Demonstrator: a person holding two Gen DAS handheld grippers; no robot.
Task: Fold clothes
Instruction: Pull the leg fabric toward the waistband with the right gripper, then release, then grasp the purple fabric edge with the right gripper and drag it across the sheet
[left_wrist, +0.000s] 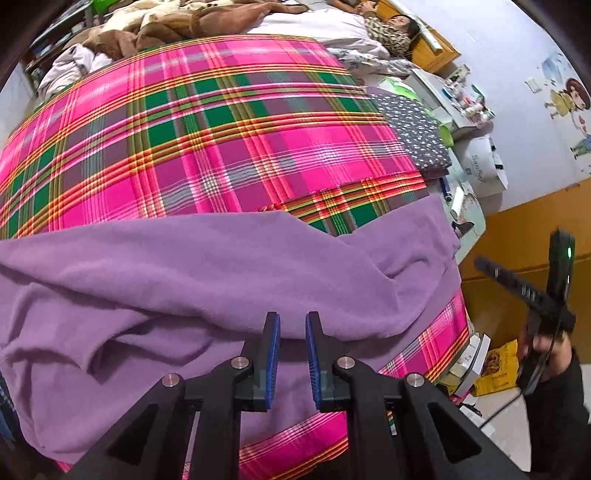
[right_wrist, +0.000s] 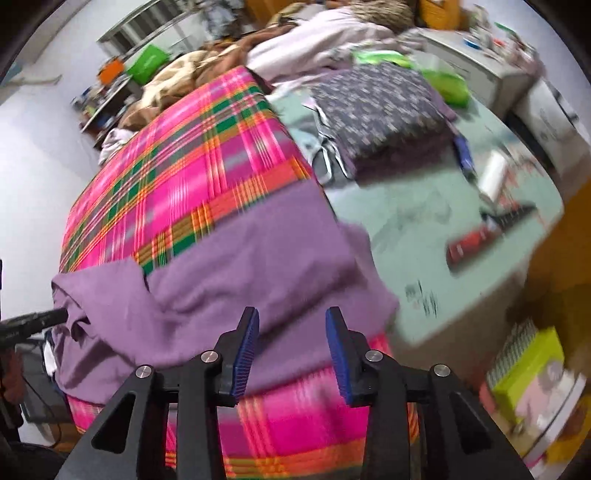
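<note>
Both grippers — left (left_wrist: 292, 325), right (right_wrist: 291, 321) — gape (empty) over purple garment (left_wrist: 207, 273).

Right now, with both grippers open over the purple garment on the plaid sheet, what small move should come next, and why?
Probably lower the left gripper onto the near edge of the purple garment and close. Both it and the right gripper are open and hold nothing, and the garment lies crumpled on the plaid sheet, unfolded.

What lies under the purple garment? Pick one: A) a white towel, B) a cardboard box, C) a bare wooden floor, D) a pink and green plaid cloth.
D: the purple garment lies crumpled on the pink and green plaid cloth, which shows beyond it and below its near edge.
</note>
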